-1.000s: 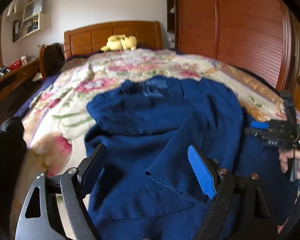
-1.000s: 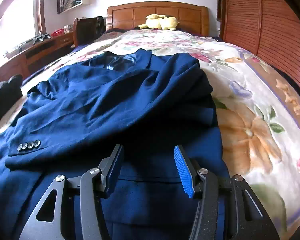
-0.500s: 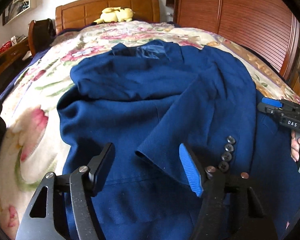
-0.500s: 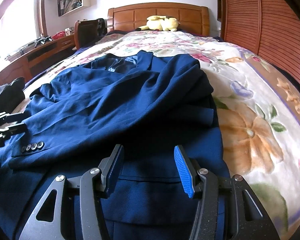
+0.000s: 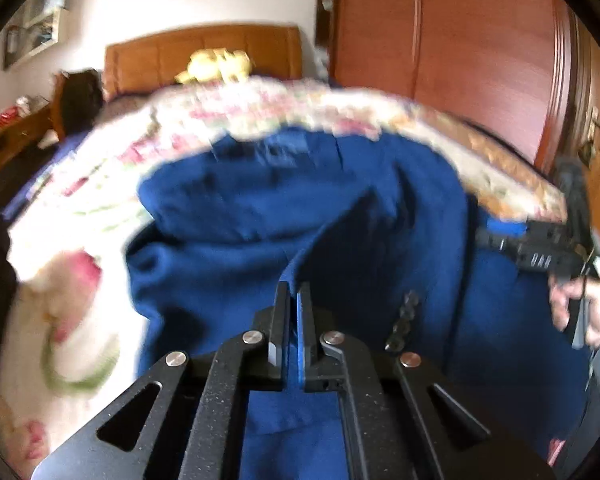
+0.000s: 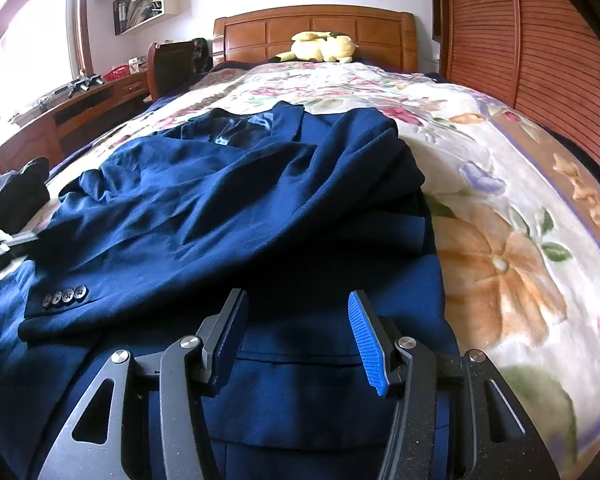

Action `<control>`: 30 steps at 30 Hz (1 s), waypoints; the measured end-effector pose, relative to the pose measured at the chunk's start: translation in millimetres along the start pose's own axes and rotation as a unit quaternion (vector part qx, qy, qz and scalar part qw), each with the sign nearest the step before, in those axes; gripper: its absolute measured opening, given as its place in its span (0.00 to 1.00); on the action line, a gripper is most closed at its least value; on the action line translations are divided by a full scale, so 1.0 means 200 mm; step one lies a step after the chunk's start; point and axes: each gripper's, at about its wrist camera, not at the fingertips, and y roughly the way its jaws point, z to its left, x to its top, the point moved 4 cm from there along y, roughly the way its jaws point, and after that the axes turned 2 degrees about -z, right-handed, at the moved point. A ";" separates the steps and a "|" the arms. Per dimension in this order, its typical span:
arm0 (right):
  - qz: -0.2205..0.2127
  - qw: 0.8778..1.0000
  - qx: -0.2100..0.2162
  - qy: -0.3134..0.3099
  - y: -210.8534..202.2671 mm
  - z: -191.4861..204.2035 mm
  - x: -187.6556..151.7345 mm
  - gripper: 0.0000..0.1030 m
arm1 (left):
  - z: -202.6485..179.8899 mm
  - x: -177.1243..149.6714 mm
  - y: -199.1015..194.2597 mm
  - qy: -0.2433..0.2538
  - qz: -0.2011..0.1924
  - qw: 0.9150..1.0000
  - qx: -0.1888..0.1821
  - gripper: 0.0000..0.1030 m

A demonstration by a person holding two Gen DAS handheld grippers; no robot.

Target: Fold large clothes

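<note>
Left hand-held gripper [image 5: 293,300] pinches navy suit jacket [image 6: 220,200] sleeve edge; right hand-held gripper [image 6: 298,316] hovers agape. I fear thin fabric slipping out, spoiling the fold.

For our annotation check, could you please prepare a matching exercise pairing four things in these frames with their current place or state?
Things:
1. left gripper
2. right gripper
3. yellow plush toy
4. sleeve buttons

States:
A. jaws open, hovering above the jacket
B. by the headboard
C. in a row near a cuff edge
D. shut on blue jacket fabric

Pairs: 1-D, 2-A, 3-B, 4-C
</note>
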 end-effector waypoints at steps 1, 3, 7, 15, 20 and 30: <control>0.000 1.000 0.000 0.000 0.00 0.00 0.00 0.52 | 0.02 0.02 -0.04 -0.004 -0.013 1.000 0.010 0.03; 0.000 1.000 0.000 -0.001 0.00 -0.01 0.00 0.52 | 0.08 0.03 -0.08 -0.009 -0.020 0.999 0.032 0.03; 0.002 1.000 0.000 -0.002 0.01 -0.01 0.00 0.52 | 0.20 -0.02 -0.02 -0.029 0.014 0.999 0.043 0.03; 0.003 1.000 0.000 -0.002 0.01 -0.01 0.00 0.52 | 0.21 -0.04 -0.07 -0.030 0.015 0.998 0.045 0.39; 0.003 1.000 0.001 -0.002 0.01 -0.01 0.00 0.52 | 0.22 -0.07 -0.16 -0.023 0.004 0.998 0.055 0.69; 0.001 1.000 -0.003 -0.005 0.01 -0.01 0.01 0.52 | 0.27 -0.24 -0.37 -0.031 -0.001 0.995 0.093 0.77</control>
